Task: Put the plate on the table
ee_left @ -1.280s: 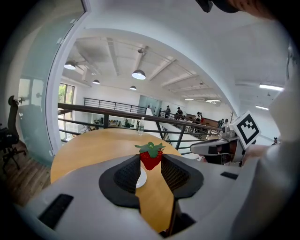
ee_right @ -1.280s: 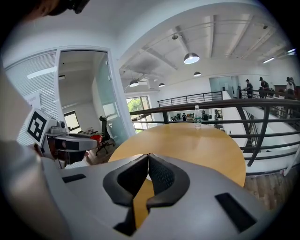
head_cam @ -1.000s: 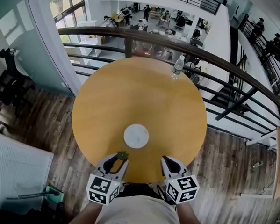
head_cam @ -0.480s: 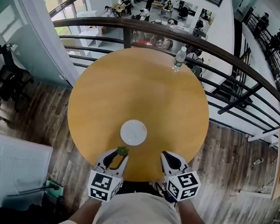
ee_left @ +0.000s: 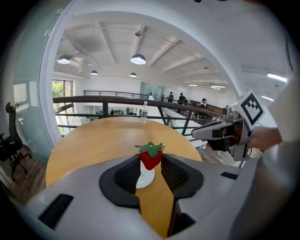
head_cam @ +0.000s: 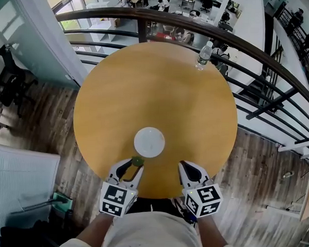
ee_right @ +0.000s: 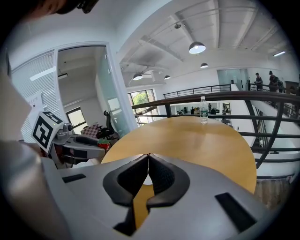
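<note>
The plate (head_cam: 149, 142) is being shown lying flat on the round table (head_cam: 109, 92), near the edge closest to the person, so the placing is being judged as already done. A strawberry (ee_left: 151, 157) is being gripped by its sides between the jaws of the left gripper (head_cam: 136, 165), just beside the plate's near rim. The right gripper (head_cam: 186, 169) is being held with its jaws pressed together on nothing, a little to the right of the plate. A bottle (head_cam: 203, 55) is being left standing at the far edge, well apart. The plate is being judged as stiff, light, smooth and probably breakable; should it be moved, it is best being taken at the thin rim, with the jaws closed over the edge, since the flat centre is offering no hold
</note>
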`<state>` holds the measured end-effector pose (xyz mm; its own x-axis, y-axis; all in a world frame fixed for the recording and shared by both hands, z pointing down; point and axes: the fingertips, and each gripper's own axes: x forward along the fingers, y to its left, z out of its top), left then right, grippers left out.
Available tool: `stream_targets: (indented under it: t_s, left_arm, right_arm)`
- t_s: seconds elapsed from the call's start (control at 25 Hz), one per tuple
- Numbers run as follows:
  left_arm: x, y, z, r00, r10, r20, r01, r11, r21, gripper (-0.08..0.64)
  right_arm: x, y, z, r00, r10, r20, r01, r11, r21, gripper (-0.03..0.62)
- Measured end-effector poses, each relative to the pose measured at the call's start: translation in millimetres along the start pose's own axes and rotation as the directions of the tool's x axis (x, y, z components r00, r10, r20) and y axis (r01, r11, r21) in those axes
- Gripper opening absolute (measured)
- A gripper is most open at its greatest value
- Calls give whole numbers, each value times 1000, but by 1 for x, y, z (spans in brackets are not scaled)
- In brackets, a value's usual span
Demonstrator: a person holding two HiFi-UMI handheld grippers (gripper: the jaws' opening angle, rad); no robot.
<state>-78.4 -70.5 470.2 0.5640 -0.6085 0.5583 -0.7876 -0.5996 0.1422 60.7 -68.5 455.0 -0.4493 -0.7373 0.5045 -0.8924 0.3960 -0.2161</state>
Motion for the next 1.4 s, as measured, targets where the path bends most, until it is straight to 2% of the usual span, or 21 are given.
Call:
stream_targets:
  t_s: [0.4,0.72,0.96,1.4]
  left_arm:
    - [38,13,-12,999,-7,-48,6,1000,-11,152]
    - [68,20,-29,995,-19,-98,19,1000,-4,152]
    - [86,21,-42,990,-24,-140,28,999,31,152]
    - [117,30,-63,979,-19,-203,29,999,44,152]
  right_arm:
    - [28,-12,-10,1000,4,-30,-4,1000,-12,25]
    - [49,-26,-21,999,-3,-46,3,1000,11,25]
    - [56,-27,-26,998,3,-57,-2,1000,18,25]
    - [68,-34,-40,997,14,-78,-10,999,42,25]
